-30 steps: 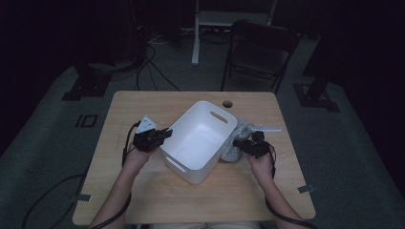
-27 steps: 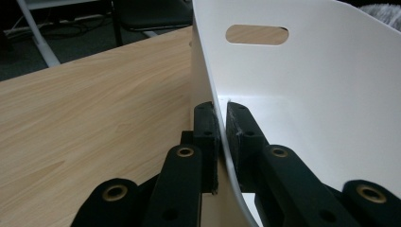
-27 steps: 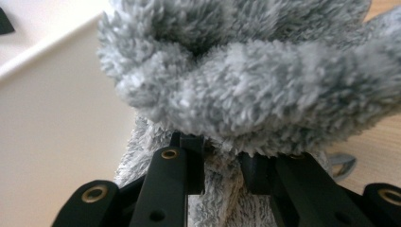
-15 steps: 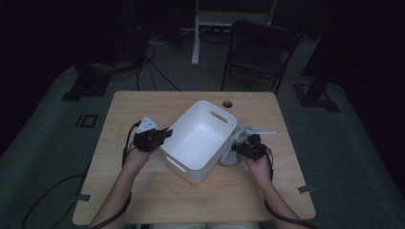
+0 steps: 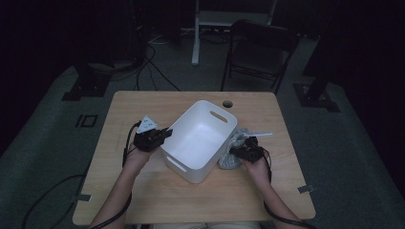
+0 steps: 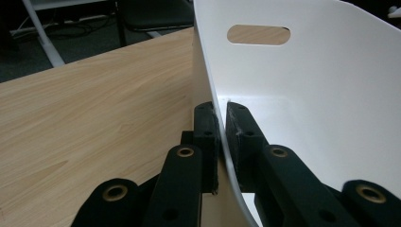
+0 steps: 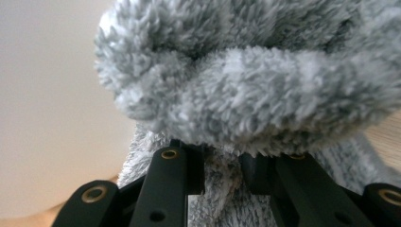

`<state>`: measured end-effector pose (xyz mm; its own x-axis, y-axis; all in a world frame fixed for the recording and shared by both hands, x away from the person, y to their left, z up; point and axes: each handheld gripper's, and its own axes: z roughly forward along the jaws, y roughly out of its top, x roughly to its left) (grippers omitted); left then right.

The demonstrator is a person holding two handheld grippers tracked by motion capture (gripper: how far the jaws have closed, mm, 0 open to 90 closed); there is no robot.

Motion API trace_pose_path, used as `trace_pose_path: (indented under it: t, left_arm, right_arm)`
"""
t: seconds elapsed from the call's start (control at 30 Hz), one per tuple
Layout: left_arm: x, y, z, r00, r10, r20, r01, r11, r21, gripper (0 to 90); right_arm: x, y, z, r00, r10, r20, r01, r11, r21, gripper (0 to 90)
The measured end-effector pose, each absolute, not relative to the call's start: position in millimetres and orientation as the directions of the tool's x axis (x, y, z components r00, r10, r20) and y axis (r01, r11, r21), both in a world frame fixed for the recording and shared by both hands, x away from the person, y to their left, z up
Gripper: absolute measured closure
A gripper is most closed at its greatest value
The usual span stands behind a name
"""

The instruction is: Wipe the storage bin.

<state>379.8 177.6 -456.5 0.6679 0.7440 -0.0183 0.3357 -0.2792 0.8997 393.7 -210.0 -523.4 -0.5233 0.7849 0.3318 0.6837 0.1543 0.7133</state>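
A white plastic tub (image 5: 200,140) with slot handles in its end walls stands upright and askew in the middle of the table (image 5: 143,200), its near-left wall pinched. A fluffy grey cloth (image 5: 232,155), bunched up, lies just beside the tub's right wall, gripped at one fold.

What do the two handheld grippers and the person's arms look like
Both the left gripper and right gripper are black, with linked bars set with brass-ringed holes and flat black fingers. The left carries a grey three-cornered plate; black cables trail along both bare forearms. No sleeves show.
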Motion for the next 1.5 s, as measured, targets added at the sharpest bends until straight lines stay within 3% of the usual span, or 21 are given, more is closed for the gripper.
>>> trace_pose_path:
  t: [0.23, 0.4, 1.5]
  left_arm:
    - [381, 178, -457, 0.672, 0.74, -0.018, 0.334, -0.282, 0.899, 83.5]
    - [382, 178, -457, 0.677, 0.736, -0.022, 0.333, -0.28, 0.901, 83.3]
    - [382, 174, -457, 0.671, 0.741, -0.01, 0.324, -0.281, 0.903, 82.9]
  right_arm:
    - [379, -214, -486, -0.583, 0.723, 0.37, 0.621, 0.102, 0.777, 73.7]
    - [371, -212, -465, -0.607, 0.725, 0.324, 0.56, 0.101, 0.822, 73.7]
    - [386, -203, -511, -0.559, 0.766, 0.318, 0.653, 0.172, 0.737, 73.6]
